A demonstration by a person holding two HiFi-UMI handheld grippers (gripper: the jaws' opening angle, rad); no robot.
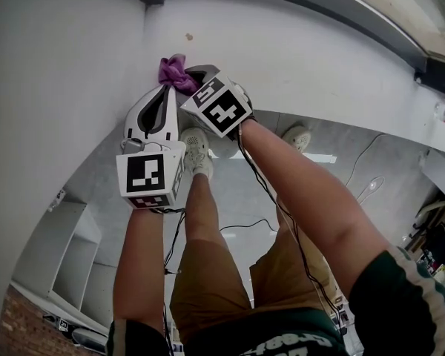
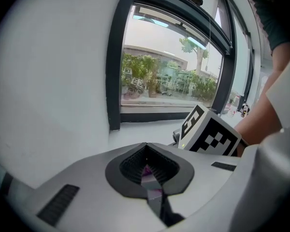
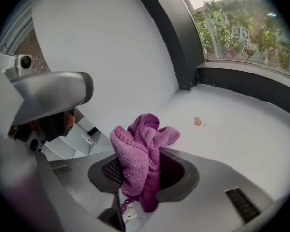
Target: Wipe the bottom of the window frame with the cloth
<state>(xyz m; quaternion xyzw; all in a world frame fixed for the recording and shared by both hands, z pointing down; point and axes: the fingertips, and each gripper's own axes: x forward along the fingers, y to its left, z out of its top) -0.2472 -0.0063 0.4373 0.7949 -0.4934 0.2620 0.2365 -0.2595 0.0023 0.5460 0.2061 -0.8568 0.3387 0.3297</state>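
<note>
Head view: high up, facing steeply down onto white sill (image 1: 297,58), floor (image 1: 237,199) far below. Left gripper view: low, close behind own jaws, facing along sill toward window frame (image 2: 115,81). Right gripper view: equally close, facing far sill corner. All share sill; head and right gripper views share cloth (image 3: 140,149).

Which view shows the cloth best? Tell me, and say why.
Right gripper view: the purple cloth fills the centre, bunched in the shut right hand-held gripper. Head view shows a small tuft; left gripper view barely a purple glint.
</note>
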